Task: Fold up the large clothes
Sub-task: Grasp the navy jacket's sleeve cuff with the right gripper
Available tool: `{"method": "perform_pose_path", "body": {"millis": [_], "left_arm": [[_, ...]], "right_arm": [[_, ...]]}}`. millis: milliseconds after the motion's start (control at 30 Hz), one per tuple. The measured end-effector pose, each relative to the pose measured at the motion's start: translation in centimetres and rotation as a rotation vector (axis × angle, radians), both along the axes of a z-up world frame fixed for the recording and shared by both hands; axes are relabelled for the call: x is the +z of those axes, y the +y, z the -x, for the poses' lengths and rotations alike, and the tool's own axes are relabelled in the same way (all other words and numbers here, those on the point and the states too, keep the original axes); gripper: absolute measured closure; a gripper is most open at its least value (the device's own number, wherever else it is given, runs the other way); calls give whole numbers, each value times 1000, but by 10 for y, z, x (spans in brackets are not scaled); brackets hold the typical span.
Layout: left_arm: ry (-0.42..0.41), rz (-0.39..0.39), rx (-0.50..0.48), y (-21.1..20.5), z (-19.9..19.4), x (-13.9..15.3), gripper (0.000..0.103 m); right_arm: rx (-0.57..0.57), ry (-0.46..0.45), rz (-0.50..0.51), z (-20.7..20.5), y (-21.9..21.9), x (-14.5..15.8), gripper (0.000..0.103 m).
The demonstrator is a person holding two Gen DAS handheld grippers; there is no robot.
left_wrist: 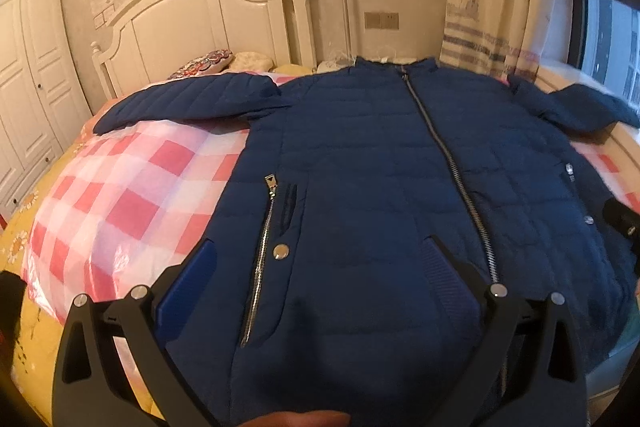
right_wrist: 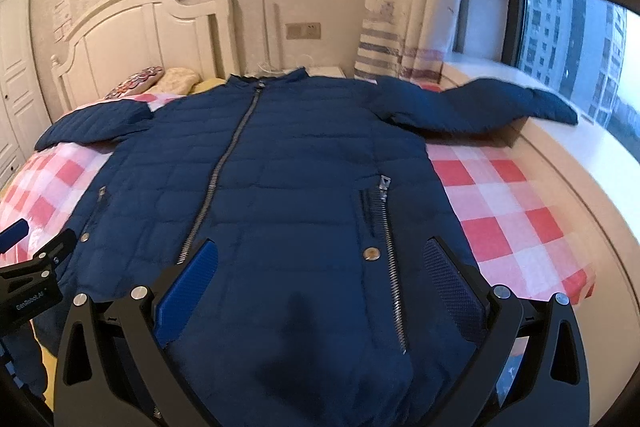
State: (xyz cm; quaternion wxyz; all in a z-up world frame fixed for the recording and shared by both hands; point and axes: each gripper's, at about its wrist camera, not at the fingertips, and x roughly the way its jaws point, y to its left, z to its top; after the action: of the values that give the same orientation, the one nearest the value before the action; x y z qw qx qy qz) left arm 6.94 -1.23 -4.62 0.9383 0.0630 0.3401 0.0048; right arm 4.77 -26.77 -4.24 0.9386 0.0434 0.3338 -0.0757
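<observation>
A navy quilted jacket (left_wrist: 372,155) lies flat and zipped on the bed, collar toward the headboard, both sleeves spread sideways. My left gripper (left_wrist: 320,263) hovers open over the hem beside the left pocket zip (left_wrist: 262,255). The same jacket (right_wrist: 280,167) fills the right wrist view, where my right gripper (right_wrist: 320,263) stands open above the hem near the right pocket zip (right_wrist: 390,259). Nothing is held between either pair of blue pads. The left gripper (right_wrist: 28,259) shows at the left edge of the right wrist view.
A pink-and-white checked sheet (left_wrist: 132,195) covers the bed over a yellow flowered cover (left_wrist: 24,327). White headboard (left_wrist: 208,11) and pillows (left_wrist: 208,63) stand at the far end. A wardrobe (left_wrist: 28,75) is left; a window ledge (right_wrist: 568,163), curtain (right_wrist: 408,7) and window are right.
</observation>
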Motion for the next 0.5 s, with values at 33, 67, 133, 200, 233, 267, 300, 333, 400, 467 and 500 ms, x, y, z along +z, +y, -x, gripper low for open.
{"method": "perform_pose_path", "body": {"millis": [33,67,133,200,233,267,300,333,400,467,500], "left_arm": [[19,-13,-3,-2,-11,-4,2],[37,-22,-8,-5,-23,-7,2],[79,-37,-15,-10,-51,-13,2],[151,-54,-17,-17,-91,-22,2],[171,-58,-18,-20,-104,-26,2],[191,-67,-15,-24,-123,-29,2],[192,-79,-11,-27,-137,-32,2],[187,-100,-5,-32,-153,-34,2],[183,-123,-10,-40,-173,-38,2],[198,-134,-12,-45,-195,-46,2],[209,-124,-7,-45,-204,-51,2]], "right_arm": [[-6,5,-12,-5,-8,-3,4],[-11,14,-27,-11,-16,-7,4],[-41,41,-61,-25,-36,-16,4],[-101,58,-63,-41,-63,-21,4],[-124,61,-64,-47,-74,-21,4],[-148,62,-75,-53,-86,-21,4],[-177,58,-98,-61,-103,-19,4],[-203,54,-115,-67,-117,-17,4],[-259,41,-137,-85,-150,-13,4],[-316,23,-144,-103,-180,-10,4],[-352,19,-165,-115,-201,-9,4]]}}
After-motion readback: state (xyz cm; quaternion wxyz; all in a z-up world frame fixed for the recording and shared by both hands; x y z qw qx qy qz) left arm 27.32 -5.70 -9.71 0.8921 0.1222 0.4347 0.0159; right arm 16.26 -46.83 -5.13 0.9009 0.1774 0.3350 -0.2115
